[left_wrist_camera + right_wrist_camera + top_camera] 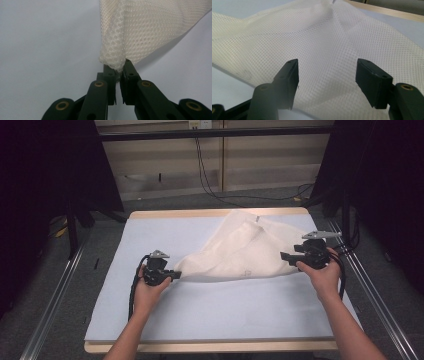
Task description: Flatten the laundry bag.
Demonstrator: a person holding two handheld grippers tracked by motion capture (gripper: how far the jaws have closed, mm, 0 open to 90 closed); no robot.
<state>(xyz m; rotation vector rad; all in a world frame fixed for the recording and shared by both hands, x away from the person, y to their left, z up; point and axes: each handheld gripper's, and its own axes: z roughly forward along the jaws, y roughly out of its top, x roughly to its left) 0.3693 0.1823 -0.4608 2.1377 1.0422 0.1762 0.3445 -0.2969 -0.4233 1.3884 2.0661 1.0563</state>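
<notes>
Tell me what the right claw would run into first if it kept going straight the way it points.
Most likely the white mesh cloth: the right claw stands open and aims straight at it, with nothing between; depth is unclear.

Pale blue mat [230,315] covers wooden tabletop [210,213]; bare wood strip shows along far and near edges. Metal rails [50,305] run along both sides of table on grey carpet floor [280,197]. Black cables [210,180] hang down wood-panelled back wall [165,165] and trail across floor. Dark curtains [45,175] at left and right.
</notes>
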